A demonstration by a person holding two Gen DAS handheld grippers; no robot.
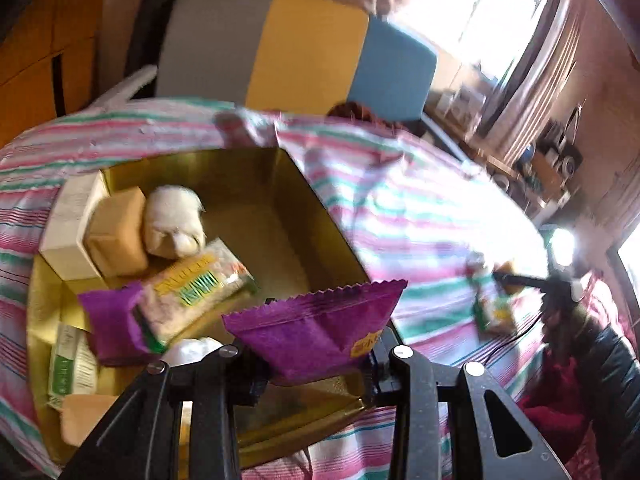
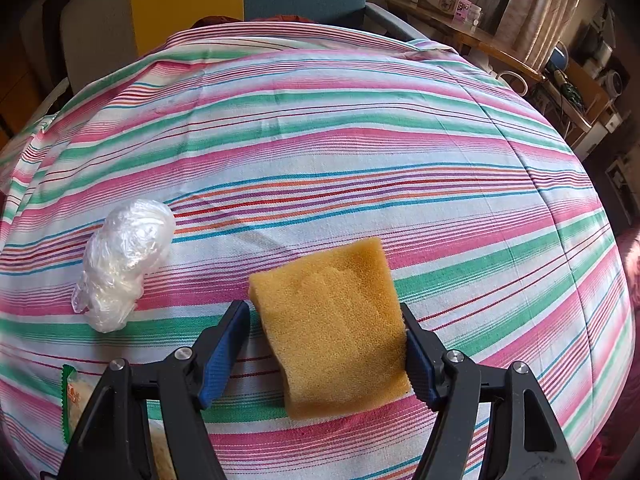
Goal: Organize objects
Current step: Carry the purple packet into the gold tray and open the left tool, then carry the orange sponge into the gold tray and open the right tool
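The left wrist view is smeared by motion blur. The print on the yellow-green snack pack (image 1: 200,284) in the gold box (image 1: 280,184) cannot be read. The left gripper (image 1: 312,364) covers the lower end of the purple packet (image 1: 316,332), so its grip there is unclear. At four o'clock, a small packet (image 1: 490,308) on the striped cloth (image 1: 400,208) is too blurred to identify.

In the right wrist view, a green-edged packet (image 2: 74,396) at eight o'clock is mostly hidden behind the right gripper (image 2: 324,352) and cut off by the frame's edge.
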